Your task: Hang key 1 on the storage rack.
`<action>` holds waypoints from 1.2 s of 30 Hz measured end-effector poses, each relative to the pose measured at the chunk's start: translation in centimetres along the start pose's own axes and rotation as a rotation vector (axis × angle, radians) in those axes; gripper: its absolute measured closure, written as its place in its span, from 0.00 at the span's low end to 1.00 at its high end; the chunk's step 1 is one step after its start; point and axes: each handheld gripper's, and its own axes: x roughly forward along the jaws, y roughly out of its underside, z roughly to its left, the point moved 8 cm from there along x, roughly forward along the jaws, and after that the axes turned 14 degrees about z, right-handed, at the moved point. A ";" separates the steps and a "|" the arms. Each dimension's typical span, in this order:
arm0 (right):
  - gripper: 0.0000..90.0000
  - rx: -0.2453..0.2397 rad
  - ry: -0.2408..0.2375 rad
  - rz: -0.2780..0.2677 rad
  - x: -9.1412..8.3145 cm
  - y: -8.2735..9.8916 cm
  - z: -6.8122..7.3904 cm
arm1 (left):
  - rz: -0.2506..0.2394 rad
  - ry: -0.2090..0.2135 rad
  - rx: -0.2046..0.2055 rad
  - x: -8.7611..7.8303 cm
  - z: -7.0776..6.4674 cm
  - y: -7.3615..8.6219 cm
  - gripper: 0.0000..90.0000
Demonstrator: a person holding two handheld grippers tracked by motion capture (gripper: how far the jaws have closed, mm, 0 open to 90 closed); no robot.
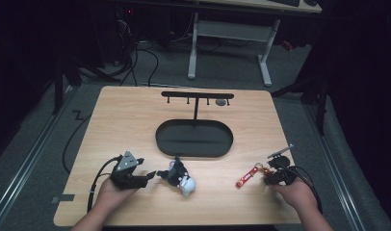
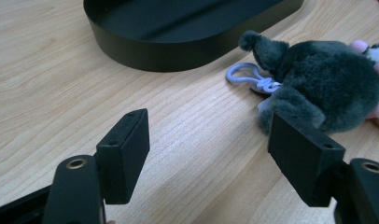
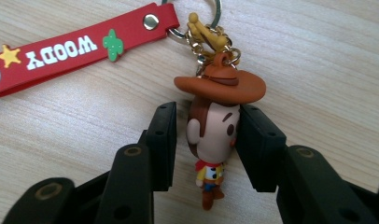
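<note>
1. Left gripper, one. I have it lying low on the table at front left, jaws spread wide with bare wood between them. In the left gripper view the right jaw sits just in front of the plush, not pressing it.
2. Plush, one. Grey and white soft toy, on its side just right of the left gripper and near the tray's front rim. One pale clip lies on the wood at its head end, close to the tray wall.
3. Tray, one. Black oval, centre of the table. I see nothing inside it.
4. Rack, one. Black T-shaped stand rising from the tray's far side; I count four small pegs under its bar, all bare.
5. Disc, one. Small grey round piece on the table beyond the bar's right end; I cannot tell what it is.
6. Keychain, one. Red strap lettered WOODY, metal rings, and a cowboy figure in a brown hat. It lies flat at front right.
7. Right gripper, one. Jaws drawn in on either side of the figure's head, both pads against it: I am pinching the figure, which lies on the wood.
</note>
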 end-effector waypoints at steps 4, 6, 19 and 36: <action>0.72 -0.008 -0.009 0.008 0.1 -0.2 0.2 | -0.004 0.001 0.000 -0.1 0.0 0.0 0.33; 0.73 -0.013 -0.015 0.007 0.1 -0.3 0.3 | -0.004 0.002 -0.002 0.0 0.1 0.0 0.33; 0.74 -0.052 -0.067 -0.002 -1.5 -0.3 1.1 | 0.010 0.005 0.004 0.1 -0.1 0.1 0.33; 0.75 -0.142 -0.127 -0.020 -8.4 -0.1 4.6 | 0.008 0.010 0.014 0.1 -0.3 0.0 0.34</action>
